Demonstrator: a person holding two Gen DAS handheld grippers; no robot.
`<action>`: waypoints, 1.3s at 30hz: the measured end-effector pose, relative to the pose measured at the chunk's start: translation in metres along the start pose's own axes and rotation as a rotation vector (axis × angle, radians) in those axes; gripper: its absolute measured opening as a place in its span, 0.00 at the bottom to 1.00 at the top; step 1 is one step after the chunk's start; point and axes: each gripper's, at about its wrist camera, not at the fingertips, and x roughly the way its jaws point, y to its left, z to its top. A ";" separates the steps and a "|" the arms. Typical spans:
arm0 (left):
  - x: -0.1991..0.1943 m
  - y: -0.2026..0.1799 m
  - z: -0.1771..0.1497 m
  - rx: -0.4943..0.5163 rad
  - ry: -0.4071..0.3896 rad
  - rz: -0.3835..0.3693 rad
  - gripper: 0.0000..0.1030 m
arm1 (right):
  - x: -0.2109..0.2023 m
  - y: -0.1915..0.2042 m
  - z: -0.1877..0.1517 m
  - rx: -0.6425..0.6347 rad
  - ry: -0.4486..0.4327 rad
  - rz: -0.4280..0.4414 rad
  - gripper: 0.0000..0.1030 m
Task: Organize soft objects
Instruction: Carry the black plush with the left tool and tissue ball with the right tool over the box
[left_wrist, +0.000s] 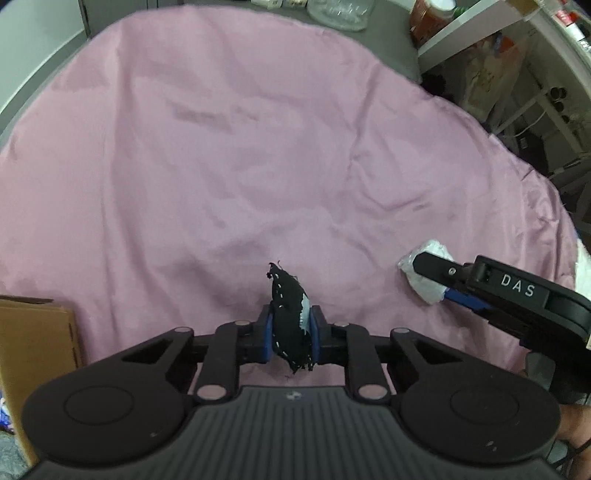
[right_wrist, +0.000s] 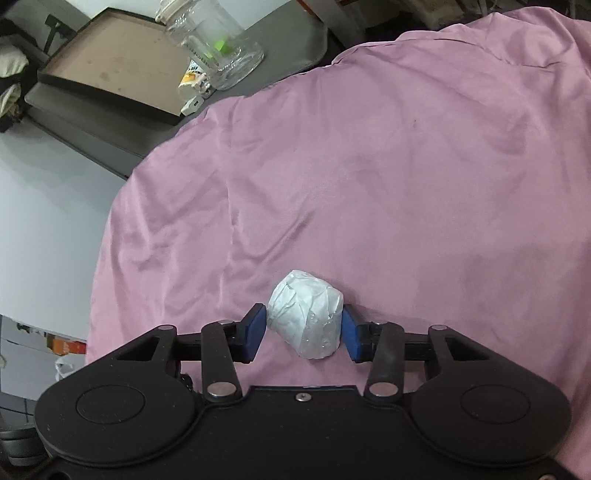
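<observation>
Pink cloth (left_wrist: 258, 166) covers most of both views. Low in the left wrist frame, the left tongs (left_wrist: 290, 332) are clamped on a black fabric scrap (left_wrist: 290, 317). A cardboard box (left_wrist: 33, 354) sits at lower left. In the right wrist frame, the right tongs (right_wrist: 303, 332) pinch a white wrapped bundle (right_wrist: 306, 317) at lower centre; a glass jar (right_wrist: 218, 48) and brown tray (right_wrist: 114, 62) stand upper left, well apart.

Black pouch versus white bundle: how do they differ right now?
The black pouch is dark, flat and stitched, standing on edge; the white bundle is pale, rounded and crinkly. The left tool pinches the pouch tightly; the right tool brackets the bundle. Both are over the pink cloth.
</observation>
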 end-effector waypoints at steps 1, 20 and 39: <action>-0.006 0.000 -0.001 0.000 -0.008 -0.004 0.18 | -0.005 0.001 -0.002 -0.004 -0.004 0.000 0.41; -0.114 0.030 -0.031 -0.050 -0.143 -0.014 0.18 | -0.110 0.058 -0.051 -0.106 -0.071 0.017 0.42; -0.218 0.114 -0.062 -0.089 -0.294 0.034 0.18 | -0.180 0.118 -0.099 -0.209 -0.158 0.054 0.42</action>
